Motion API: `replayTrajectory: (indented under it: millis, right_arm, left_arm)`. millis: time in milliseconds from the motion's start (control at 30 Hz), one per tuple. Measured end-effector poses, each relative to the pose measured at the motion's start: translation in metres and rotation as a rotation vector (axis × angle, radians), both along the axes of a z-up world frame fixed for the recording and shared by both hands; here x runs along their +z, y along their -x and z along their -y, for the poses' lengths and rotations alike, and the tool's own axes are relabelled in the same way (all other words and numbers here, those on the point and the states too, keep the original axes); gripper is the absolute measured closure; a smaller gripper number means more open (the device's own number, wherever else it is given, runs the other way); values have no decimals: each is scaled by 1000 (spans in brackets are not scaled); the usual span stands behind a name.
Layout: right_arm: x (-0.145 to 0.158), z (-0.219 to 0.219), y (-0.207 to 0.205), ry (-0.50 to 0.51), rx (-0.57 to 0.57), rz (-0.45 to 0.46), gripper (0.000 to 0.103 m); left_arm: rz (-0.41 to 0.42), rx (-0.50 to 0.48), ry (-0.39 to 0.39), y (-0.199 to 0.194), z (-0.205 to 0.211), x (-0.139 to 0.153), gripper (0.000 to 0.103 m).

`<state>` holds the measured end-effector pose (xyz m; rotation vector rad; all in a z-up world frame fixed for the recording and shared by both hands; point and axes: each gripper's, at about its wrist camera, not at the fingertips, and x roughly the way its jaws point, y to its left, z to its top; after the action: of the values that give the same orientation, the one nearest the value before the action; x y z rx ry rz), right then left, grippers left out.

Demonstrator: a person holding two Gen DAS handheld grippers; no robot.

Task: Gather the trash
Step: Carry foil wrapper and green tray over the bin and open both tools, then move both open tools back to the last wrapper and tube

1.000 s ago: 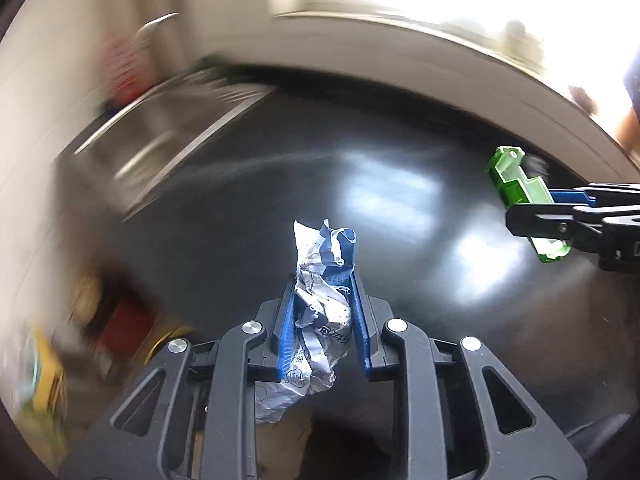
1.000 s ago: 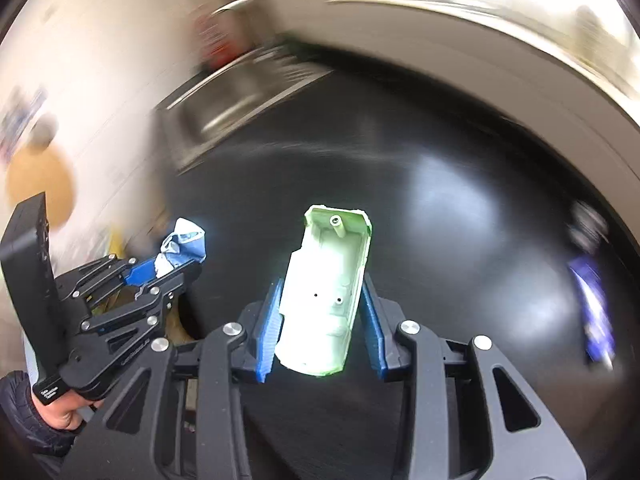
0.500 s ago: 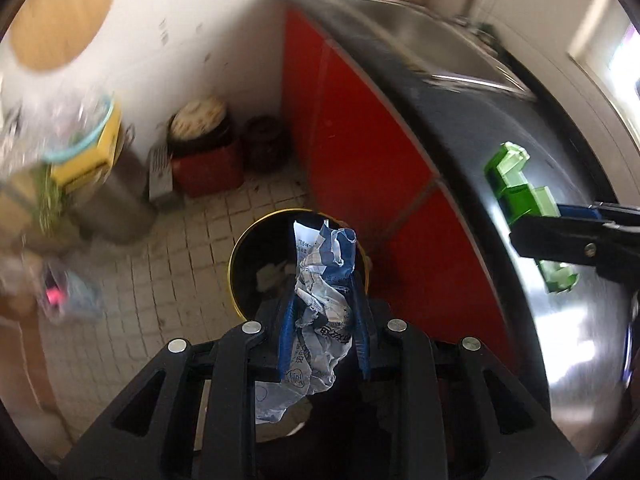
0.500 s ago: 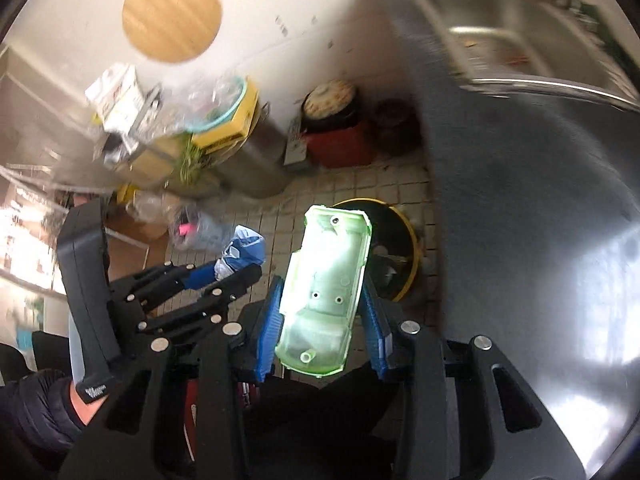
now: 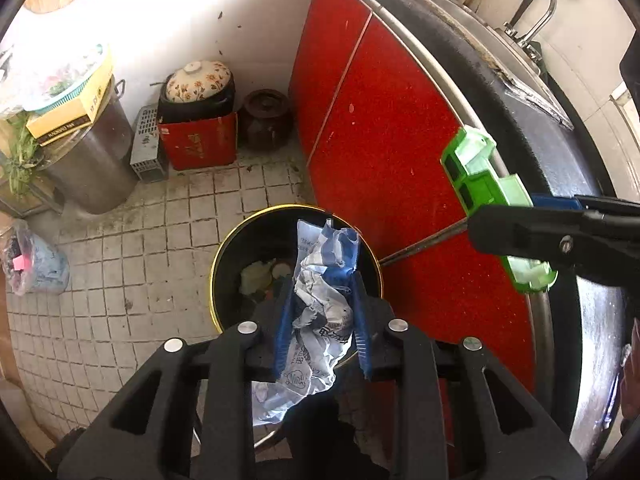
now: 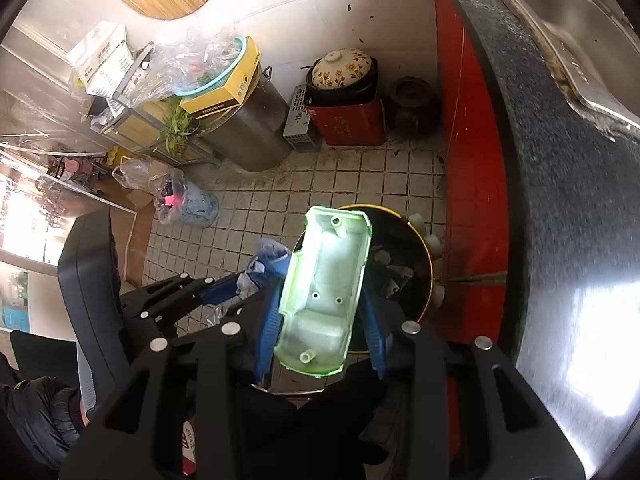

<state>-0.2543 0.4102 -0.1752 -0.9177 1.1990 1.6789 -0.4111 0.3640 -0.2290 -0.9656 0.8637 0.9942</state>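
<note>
Both grippers hung over the yellow-rimmed bin (image 5: 224, 256), its mouth unobstructed below. The left gripper (image 5: 322, 316), jaws just widening, had the crumpled wrapper (image 5: 320, 312) between them; the right gripper (image 6: 324, 304), likewise widening, had the green plastic shell (image 6: 326, 292), beside the red cabinet's (image 5: 380, 120) edge.

I see print on the crumpled wrapper (image 5: 320, 320), but it is too creased for me to read. The yellow box (image 6: 224, 92) on the metal drum carries a dark strip of lettering I cannot make out. The red box (image 5: 198, 146) under the flowered pot shows pale marks, also unreadable to me.
</note>
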Motion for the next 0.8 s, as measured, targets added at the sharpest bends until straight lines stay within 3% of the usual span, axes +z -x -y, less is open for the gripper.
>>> replayTrajectory:
  millis: [33, 67, 100, 333, 500, 667, 800]
  right_arm:
    - [-2, -3, 2, 0, 2, 6, 50]
    - [-2, -4, 3, -7, 1, 13, 45]
    - [-2, -4, 3, -13, 1, 12, 36]
    - [13, 5, -8, -34, -23, 3, 35]
    - [53, 35, -39, -98, -106, -2, 35]
    - [114, 105, -102, -213, -290, 10, 31]
    - [151, 192, -164, -289, -485, 62, 25]
  left_arm:
    - [-3, 1, 1, 1, -1, -2, 56]
    - [-16, 6, -4, 2, -2, -4, 33]
    - [-21, 12, -13, 4, -1, -4, 26]
    - [-38, 17, -30, 8, 3, 6, 26]
    - [-62, -50, -97, -8, 14, 36, 24]
    - [-74, -218, -217, -57, 38, 86, 19]
    - [-31, -449, -288, -131, 77, 123, 16]
